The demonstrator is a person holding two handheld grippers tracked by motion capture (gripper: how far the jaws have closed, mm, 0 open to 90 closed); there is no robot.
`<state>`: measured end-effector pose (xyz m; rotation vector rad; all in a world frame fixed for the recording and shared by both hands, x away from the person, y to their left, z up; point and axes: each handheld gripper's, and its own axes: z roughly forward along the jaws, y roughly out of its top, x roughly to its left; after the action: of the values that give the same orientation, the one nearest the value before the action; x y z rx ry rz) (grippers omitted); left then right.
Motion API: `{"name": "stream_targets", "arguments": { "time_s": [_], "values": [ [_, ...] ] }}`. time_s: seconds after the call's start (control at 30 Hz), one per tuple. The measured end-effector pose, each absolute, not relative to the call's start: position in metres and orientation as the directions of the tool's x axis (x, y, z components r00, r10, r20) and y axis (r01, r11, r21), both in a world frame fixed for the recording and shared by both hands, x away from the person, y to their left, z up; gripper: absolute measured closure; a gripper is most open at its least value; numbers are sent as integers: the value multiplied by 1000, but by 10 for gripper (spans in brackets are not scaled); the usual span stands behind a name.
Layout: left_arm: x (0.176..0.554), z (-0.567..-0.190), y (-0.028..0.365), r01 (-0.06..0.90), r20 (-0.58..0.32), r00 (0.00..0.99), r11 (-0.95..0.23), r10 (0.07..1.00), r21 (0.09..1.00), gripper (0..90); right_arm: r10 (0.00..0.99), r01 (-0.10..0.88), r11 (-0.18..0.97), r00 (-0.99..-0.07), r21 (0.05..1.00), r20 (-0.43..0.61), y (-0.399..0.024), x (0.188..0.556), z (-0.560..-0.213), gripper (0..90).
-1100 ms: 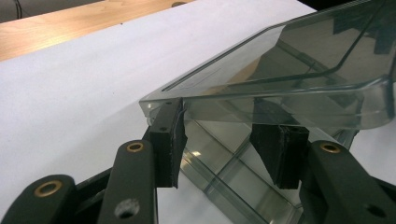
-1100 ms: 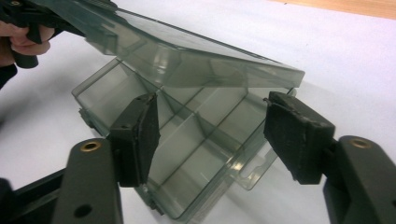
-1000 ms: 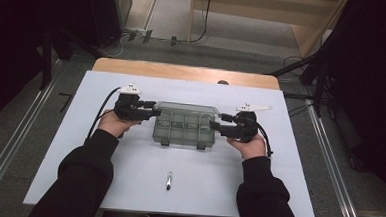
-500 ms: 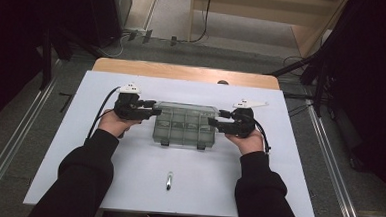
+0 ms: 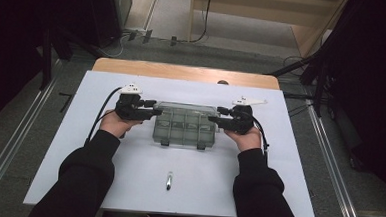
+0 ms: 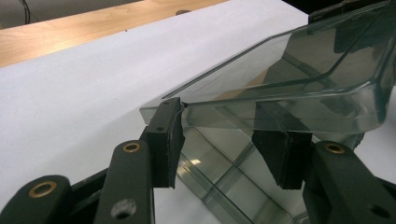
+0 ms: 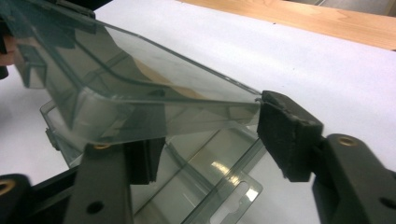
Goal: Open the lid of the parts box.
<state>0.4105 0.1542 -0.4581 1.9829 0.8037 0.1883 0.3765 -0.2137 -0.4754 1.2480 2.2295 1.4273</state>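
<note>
Both hands lie level, left tool and right tool clamping the clear box's raised lid

Item one: we find the box on the sheet that covers the table, midway between the left and right edges and nearer the far edge than the near one. Its lid stands tilted up over the compartments. We hold the left gripper at the box's left end and the right gripper at its right end, each with the lid's end between its jaws. Item two: the small pen-like object lies on the sheet before the box, well apart from it, near the near edge. Behind the sheet, a bare strip of table runs along the far edge.
</note>
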Motion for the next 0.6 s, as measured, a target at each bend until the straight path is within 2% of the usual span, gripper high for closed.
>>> {"name": "stream_targets", "arguments": {
  "time_s": [0.07,0.3,0.6],
  "values": [
    [411,-458,154,463,-193,770,-325,608,825,518,754,543,161,-606,825,252,-215,377,-474,522],
    [411,-458,152,440,-163,766,-323,622,838,520,762,539,172,-603,825,235,-214,379,-471,536],
    [416,-457,154,460,-192,746,-286,638,841,523,770,534,167,-596,829,229,-213,383,-468,552]
  ]
}}
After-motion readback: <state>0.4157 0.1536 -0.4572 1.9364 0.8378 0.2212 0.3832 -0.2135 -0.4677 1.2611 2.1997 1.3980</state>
